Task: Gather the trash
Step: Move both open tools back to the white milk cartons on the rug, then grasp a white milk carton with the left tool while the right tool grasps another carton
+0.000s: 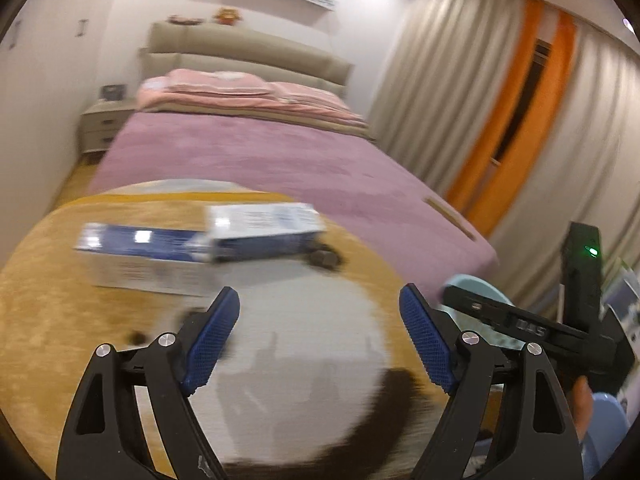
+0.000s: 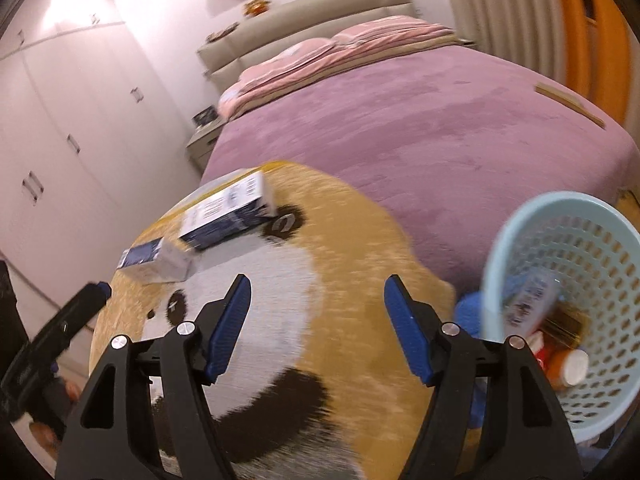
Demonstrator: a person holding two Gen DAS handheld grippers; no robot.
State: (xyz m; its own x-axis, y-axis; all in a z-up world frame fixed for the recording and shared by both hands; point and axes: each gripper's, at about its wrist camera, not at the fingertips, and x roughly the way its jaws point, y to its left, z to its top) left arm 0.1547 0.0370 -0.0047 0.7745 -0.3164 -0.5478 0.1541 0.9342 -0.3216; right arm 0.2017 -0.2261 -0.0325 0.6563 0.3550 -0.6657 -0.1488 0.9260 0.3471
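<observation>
Two blue-and-white cardboard boxes lie on a round yellow rug (image 1: 48,312) with an animal face. The nearer box (image 1: 140,260) and the farther box (image 1: 264,230) touch end to end; the right wrist view shows the nearer box (image 2: 156,262) and the farther box (image 2: 232,210) too. My left gripper (image 1: 320,320) is open above the rug, nothing between its fingers. My right gripper (image 2: 318,312) is open too, over the rug's white patch. A pale blue perforated basket (image 2: 592,280) stands at the right, holding a tube, a bottle and other trash.
A bed with a mauve cover (image 1: 280,160) and pink pillows (image 1: 224,88) lies beyond the rug. White wardrobes (image 2: 60,140) line the left wall. Beige and orange curtains (image 1: 500,100) hang at the right. A nightstand (image 1: 102,126) sits by the bed.
</observation>
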